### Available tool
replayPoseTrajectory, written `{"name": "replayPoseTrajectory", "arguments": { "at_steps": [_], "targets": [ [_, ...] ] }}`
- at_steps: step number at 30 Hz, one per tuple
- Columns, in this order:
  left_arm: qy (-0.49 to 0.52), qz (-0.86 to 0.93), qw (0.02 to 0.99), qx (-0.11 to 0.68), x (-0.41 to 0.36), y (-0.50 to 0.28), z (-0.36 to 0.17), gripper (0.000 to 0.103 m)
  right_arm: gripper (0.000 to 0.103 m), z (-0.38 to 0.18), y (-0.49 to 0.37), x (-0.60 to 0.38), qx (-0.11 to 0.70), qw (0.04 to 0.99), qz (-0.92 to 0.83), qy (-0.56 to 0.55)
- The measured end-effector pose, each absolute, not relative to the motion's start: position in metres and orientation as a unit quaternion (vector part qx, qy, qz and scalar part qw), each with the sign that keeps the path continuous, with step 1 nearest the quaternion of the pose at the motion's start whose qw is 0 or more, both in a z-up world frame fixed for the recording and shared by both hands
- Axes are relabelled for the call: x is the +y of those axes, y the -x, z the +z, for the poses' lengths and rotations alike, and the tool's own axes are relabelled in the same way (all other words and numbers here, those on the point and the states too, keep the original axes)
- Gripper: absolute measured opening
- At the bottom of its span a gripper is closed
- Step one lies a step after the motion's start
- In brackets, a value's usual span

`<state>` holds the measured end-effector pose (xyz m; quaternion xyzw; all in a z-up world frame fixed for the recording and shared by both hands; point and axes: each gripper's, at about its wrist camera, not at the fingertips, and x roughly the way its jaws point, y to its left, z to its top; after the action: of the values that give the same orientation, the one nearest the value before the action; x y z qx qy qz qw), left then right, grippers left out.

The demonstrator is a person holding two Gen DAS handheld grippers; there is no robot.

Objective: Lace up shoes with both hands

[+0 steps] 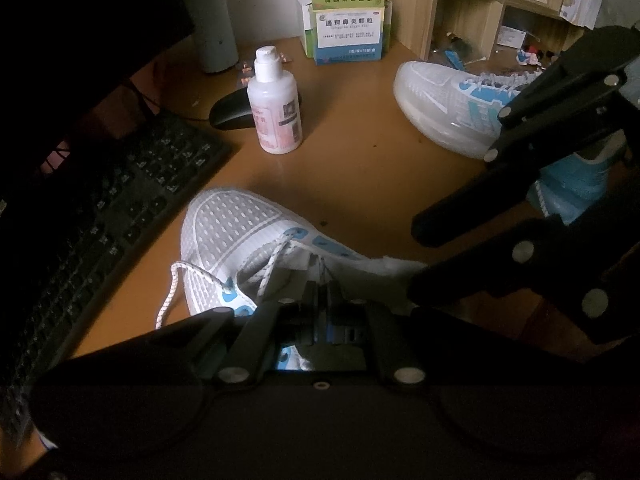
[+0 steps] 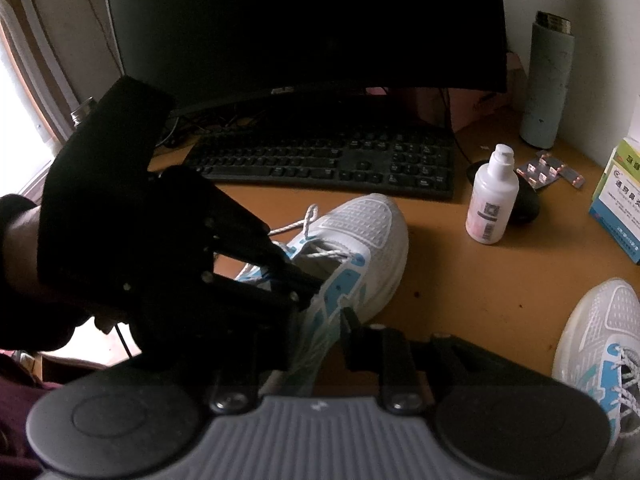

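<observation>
A white mesh shoe with blue eyelet patches (image 1: 236,232) lies on the wooden desk, toe pointing away; it also shows in the right wrist view (image 2: 360,236). Its white speckled lace (image 1: 172,284) runs through the front eyelets and loops off the left side. My left gripper (image 1: 320,284) is shut over the tongue, on lace strands at the shoe's throat. My right gripper (image 2: 320,320) sits at the shoe's right side, jaws apart with the shoe's side wall between them. In the left wrist view the right gripper (image 1: 520,200) reaches in from the right.
A second, laced shoe (image 1: 452,100) lies at the right. A white bottle (image 1: 276,100), a black mouse (image 1: 232,110), a keyboard (image 1: 100,208), medicine boxes (image 1: 348,28), a grey flask (image 2: 548,80) and a monitor (image 2: 304,24) stand on the desk.
</observation>
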<state>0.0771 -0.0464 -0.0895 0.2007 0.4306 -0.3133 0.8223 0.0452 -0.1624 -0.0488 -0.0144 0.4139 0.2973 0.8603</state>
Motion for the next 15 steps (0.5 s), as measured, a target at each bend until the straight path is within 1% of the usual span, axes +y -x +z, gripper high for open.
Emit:
{"name": "replayPoseTrajectory", "arguments": {
  "at_steps": [15],
  "targets": [
    [-0.196,-0.310,0.827,0.427,-0.0438,-0.0710,-0.0846,0.001,0.024,-0.0496,-0.0467,-0.1646,0.416,0.860,0.294,0.013]
  ]
}}
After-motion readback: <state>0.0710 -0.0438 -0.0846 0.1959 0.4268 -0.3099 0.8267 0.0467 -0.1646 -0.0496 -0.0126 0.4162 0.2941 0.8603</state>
